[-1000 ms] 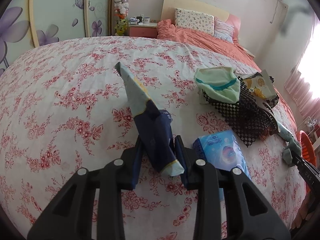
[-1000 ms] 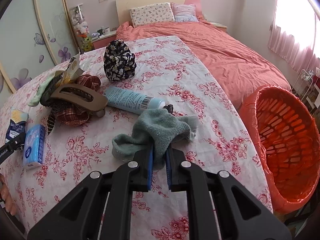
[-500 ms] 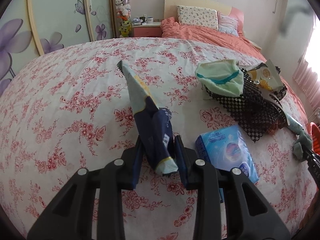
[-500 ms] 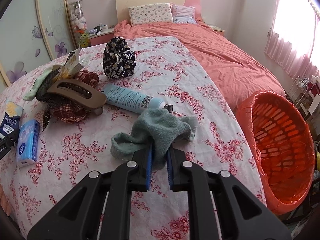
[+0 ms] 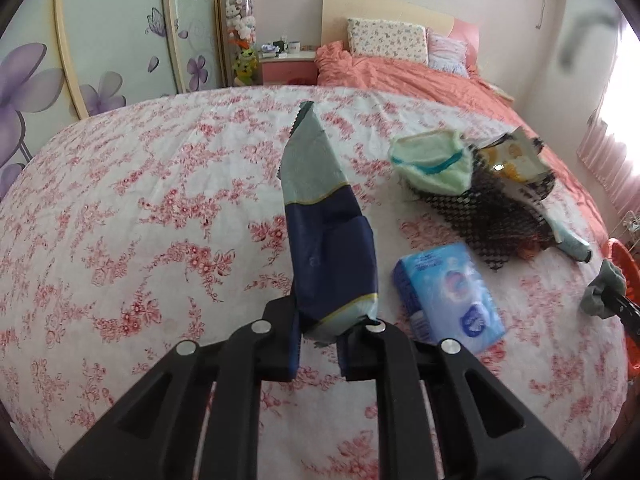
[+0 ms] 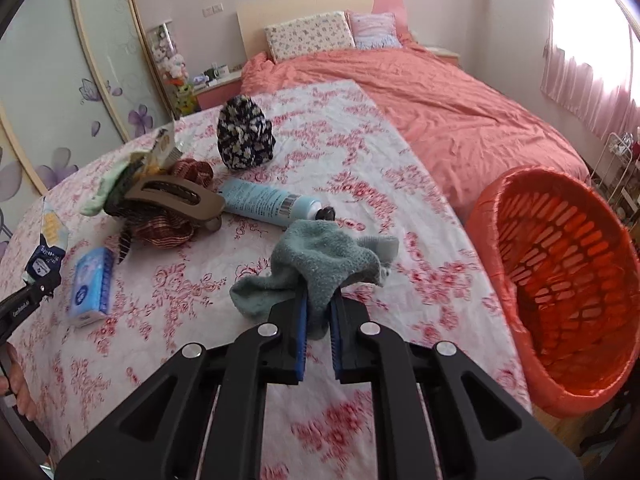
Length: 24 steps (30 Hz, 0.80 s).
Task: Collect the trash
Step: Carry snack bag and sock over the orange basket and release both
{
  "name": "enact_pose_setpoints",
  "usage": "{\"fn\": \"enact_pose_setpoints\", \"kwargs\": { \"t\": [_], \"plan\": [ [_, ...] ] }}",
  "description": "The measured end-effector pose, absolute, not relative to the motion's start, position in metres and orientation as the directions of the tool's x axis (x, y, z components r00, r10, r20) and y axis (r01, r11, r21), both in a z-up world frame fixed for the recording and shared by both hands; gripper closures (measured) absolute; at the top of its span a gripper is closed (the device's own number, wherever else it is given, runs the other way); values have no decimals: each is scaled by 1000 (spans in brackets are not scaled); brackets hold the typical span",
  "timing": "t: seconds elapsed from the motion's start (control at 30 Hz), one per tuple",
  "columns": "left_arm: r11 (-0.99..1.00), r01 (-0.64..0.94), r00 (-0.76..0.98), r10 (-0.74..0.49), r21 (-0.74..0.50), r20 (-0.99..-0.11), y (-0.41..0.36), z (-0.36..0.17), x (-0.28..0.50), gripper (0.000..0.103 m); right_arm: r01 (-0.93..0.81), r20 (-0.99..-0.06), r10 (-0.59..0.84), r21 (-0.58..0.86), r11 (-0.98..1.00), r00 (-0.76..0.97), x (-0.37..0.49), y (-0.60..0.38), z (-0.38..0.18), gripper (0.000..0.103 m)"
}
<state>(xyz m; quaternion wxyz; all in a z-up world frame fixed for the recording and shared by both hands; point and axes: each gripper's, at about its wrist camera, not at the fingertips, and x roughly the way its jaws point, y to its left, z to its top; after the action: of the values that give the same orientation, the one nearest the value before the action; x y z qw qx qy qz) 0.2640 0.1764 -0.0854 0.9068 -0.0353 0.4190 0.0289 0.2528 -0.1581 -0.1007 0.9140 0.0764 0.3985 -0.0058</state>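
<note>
My left gripper (image 5: 318,340) is shut on a navy and pale-green snack wrapper (image 5: 324,232), held upright above the floral bedsheet. My right gripper (image 6: 319,332) is shut on a grey-green sock (image 6: 320,264), lifted off the sheet. An orange mesh basket (image 6: 560,280) lined with an orange bag stands beside the bed, to the right of my right gripper. The left gripper and wrapper (image 6: 46,248) show at the far left of the right wrist view. The sock (image 5: 604,292) shows at the right edge of the left wrist view.
On the sheet lie a blue tissue pack (image 5: 448,296), a pale green sock (image 5: 432,164), a black checked cloth (image 5: 480,216), a brown hair claw (image 6: 176,196), a blue tube (image 6: 268,202) and a dark floral pouch (image 6: 244,138). A coral duvet (image 6: 460,96) covers the far bed.
Both grippers rose a little with their loads. The right gripper turned slightly left, so the basket sits farther right in its view. The wrapper stands more upright in the left gripper.
</note>
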Motion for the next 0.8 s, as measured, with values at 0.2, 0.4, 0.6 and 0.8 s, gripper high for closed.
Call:
{"fn": "enact_pose_setpoints", "kwargs": {
  "t": [0.2, 0.4, 0.6, 0.8],
  "plan": [
    [997, -33, 695, -27, -69, -718, 162, -56, 246, 89, 72, -671, 46, 147, 987, 740, 233, -167, -74, 93],
    [993, 56, 735, -110, -102, -669, 128, -24, 226, 88, 72, -590, 20, 132, 989, 807, 207, -178, -48, 93],
    [975, 177, 742, -224, -137, -632, 79, -2, 211, 88, 121, -524, -39, 124, 985, 851, 183, -200, -29, 93],
    [931, 316, 712, -359, -182, -603, 16, 12, 203, 88, 205, -485, -119, 128, 970, 867, 168, -235, -20, 93]
  ]
}}
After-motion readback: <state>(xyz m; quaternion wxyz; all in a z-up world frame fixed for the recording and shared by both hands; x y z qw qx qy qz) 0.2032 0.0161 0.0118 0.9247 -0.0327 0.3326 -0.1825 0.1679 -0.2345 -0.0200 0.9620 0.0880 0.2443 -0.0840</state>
